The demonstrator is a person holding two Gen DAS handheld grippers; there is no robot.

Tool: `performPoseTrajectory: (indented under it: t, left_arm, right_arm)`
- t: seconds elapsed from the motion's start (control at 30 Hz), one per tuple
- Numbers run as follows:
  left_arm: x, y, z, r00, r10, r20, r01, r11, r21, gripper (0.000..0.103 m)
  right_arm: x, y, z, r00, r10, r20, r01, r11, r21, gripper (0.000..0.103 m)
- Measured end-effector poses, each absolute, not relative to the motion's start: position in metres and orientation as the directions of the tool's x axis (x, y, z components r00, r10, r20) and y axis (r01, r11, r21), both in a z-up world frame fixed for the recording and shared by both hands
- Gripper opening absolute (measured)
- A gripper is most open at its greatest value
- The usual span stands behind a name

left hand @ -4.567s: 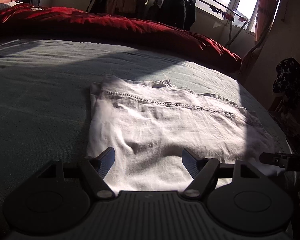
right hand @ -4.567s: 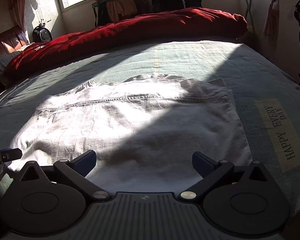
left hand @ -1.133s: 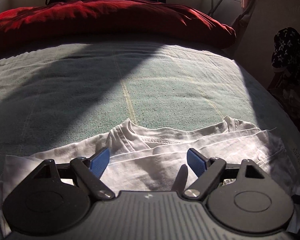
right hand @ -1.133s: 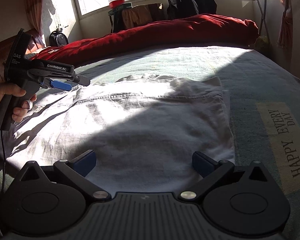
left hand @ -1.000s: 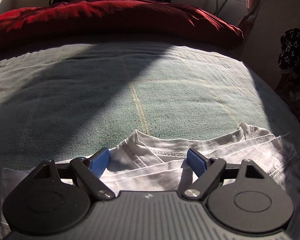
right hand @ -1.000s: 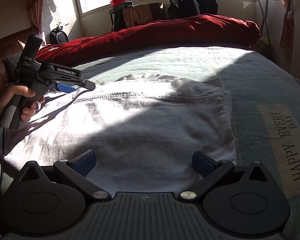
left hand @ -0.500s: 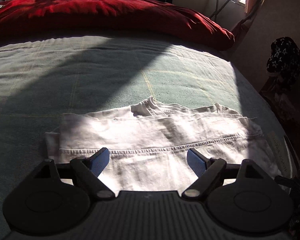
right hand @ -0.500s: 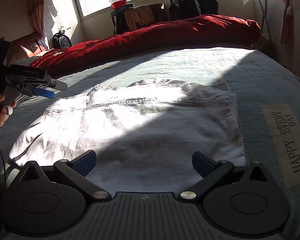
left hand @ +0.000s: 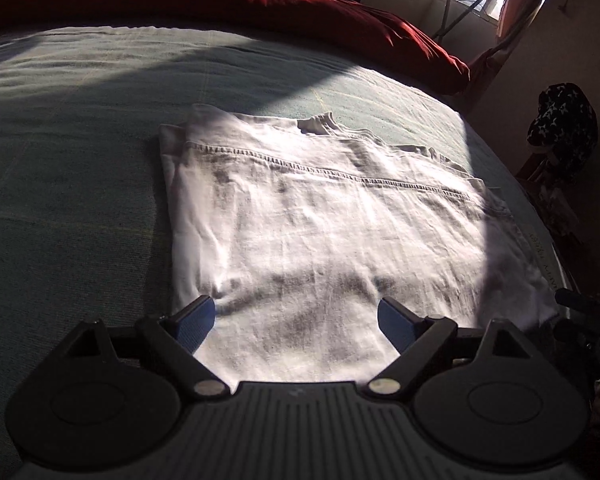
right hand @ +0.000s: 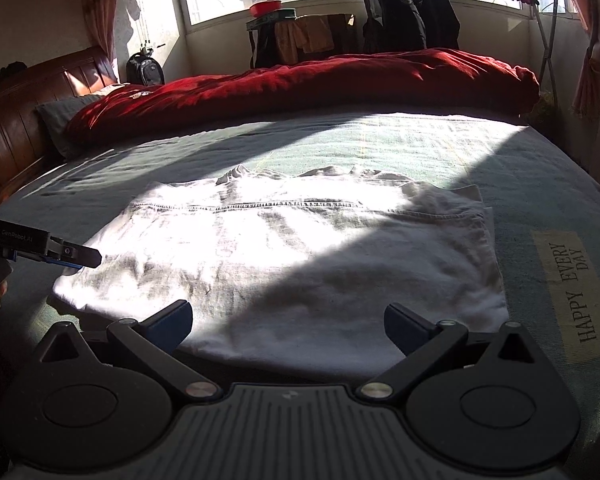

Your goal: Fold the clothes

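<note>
A white garment [left hand: 320,224] [right hand: 284,248] lies folded flat on the grey-green bedspread, with a stitched hem running across its far part and the collar at the far edge. My left gripper [left hand: 296,318] hovers open over its near left corner, nothing between the blue pads. My right gripper [right hand: 288,322] stands open over the near edge, right of centre. The left gripper's tip [right hand: 74,256] also shows at the left in the right wrist view, beside the garment's left edge. Part of the right gripper [left hand: 580,304] appears dark at the far right in the left wrist view.
A red duvet [right hand: 308,88] is bunched along the far side of the bed. A wooden headboard [right hand: 24,120] stands at the left. A label reading HAPPY EVERY DAY [right hand: 572,288] lies on the bedspread [right hand: 380,140] right of the garment. Clothes hang on a rack [right hand: 412,12] by the windows.
My left gripper has drawn back from the collar end to the garment's near left corner and dropped lower. The garment lies flatter. The right gripper has hardly moved.
</note>
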State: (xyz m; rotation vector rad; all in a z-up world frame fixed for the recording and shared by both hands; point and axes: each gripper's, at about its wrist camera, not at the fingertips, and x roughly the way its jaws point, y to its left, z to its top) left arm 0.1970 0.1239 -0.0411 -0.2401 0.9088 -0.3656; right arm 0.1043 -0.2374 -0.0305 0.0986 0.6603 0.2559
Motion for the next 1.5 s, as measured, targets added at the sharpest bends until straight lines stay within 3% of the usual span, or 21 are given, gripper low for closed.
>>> performPoseTrajectory:
  t: [0.13, 0.33, 0.63, 0.8, 1.0, 1.2, 1.37, 1.5]
  left_arm:
    - [0.203, 0.134, -0.027, 0.622, -0.437, -0.649, 0.21, 0.893, -0.399, 0.088]
    - [0.23, 0.141, -0.055, 0.569, -0.454, -0.686, 0.16, 0.879, -0.449, 0.088]
    - [0.21, 0.147, -0.046, 0.56, -0.466, -0.685, 0.188, 0.877, -0.442, 0.088]
    - [0.209, 0.159, -0.03, 0.631, -0.447, -0.634, 0.18, 0.879, -0.441, 0.088]
    - [0.233, 0.186, -0.038, 0.64, -0.461, -0.615, 0.083, 0.837, -0.542, 0.088]
    - [0.275, 0.18, -0.025, 0.634, -0.582, -0.51, 0.162, 0.744, -0.648, 0.088]
    - [0.336, 0.161, -0.044, 0.58, -0.615, -0.534, 0.124, 0.715, -0.688, 0.088]
    - [0.359, 0.156, -0.068, 0.566, -0.572, -0.593, 0.062, 0.747, -0.662, 0.088]
  right_arm:
    - [0.098, -0.231, -0.025, 0.764, 0.252, -0.594, -0.211, 0.967, 0.139, 0.103]
    - [0.096, -0.228, -0.025, 0.761, 0.239, -0.603, -0.205, 0.971, 0.125, 0.103]
    - [0.101, -0.224, -0.029, 0.745, 0.249, -0.619, -0.2, 0.968, 0.148, 0.103]
    - [0.104, -0.213, -0.032, 0.73, 0.262, -0.631, -0.231, 0.964, 0.133, 0.103]
    - [0.105, -0.212, -0.033, 0.725, 0.258, -0.638, -0.234, 0.964, 0.125, 0.103]
    - [0.115, -0.21, -0.038, 0.712, 0.254, -0.655, -0.228, 0.965, 0.127, 0.103]
    - [0.121, -0.202, -0.042, 0.698, 0.255, -0.67, -0.242, 0.963, 0.114, 0.103]
    - [0.123, -0.199, -0.042, 0.694, 0.244, -0.678, -0.247, 0.964, 0.094, 0.103]
